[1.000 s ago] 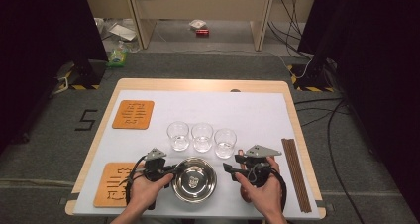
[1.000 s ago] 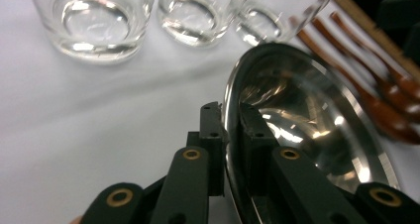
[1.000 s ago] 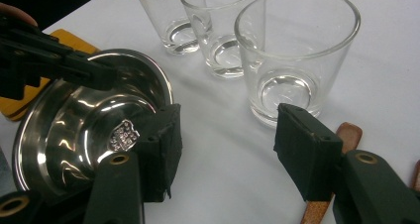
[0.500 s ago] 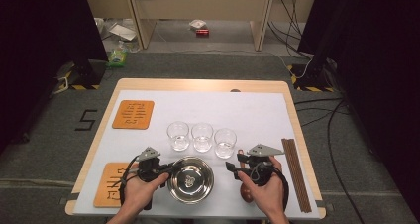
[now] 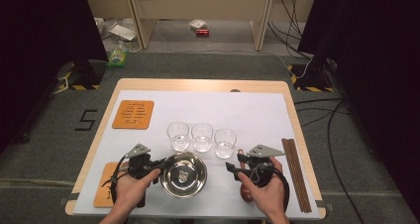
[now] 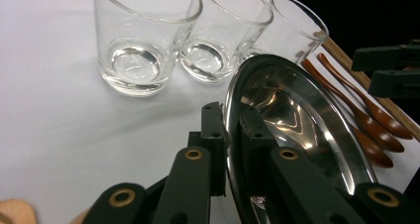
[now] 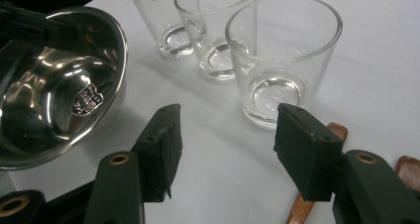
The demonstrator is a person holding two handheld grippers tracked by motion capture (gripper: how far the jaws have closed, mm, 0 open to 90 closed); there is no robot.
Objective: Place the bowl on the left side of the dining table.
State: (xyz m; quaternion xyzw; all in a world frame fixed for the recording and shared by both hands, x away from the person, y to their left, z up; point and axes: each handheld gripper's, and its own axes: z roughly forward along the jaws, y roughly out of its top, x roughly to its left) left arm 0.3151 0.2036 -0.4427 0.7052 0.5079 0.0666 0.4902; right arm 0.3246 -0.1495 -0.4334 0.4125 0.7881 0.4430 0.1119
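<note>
A shiny steel bowl (image 5: 184, 174) sits near the front of the table, between my hands. My left gripper (image 5: 161, 163) is shut on its left rim. In the left gripper view the jaws (image 6: 231, 130) pinch the thin edge of the bowl (image 6: 297, 120), one pad inside and one outside. My right gripper (image 5: 234, 164) is to the right of the bowl, open, with nothing between its jaws. In the right gripper view it (image 7: 228, 130) points at the nearest of three empty glasses (image 7: 282, 50), with the bowl (image 7: 49, 100) to its left.
Three clear glasses (image 5: 202, 137) stand in a row just behind the bowl. Wooden spoons (image 6: 366, 120) lie under my right hand and a bundle of brown sticks (image 5: 296, 174) along the right edge. One orange coaster (image 5: 133, 114) lies at the back left, another (image 5: 105, 184) under my left hand.
My left gripper has risen a little and shifted left, and the bowl has come with it. My right gripper has stayed where it was.
</note>
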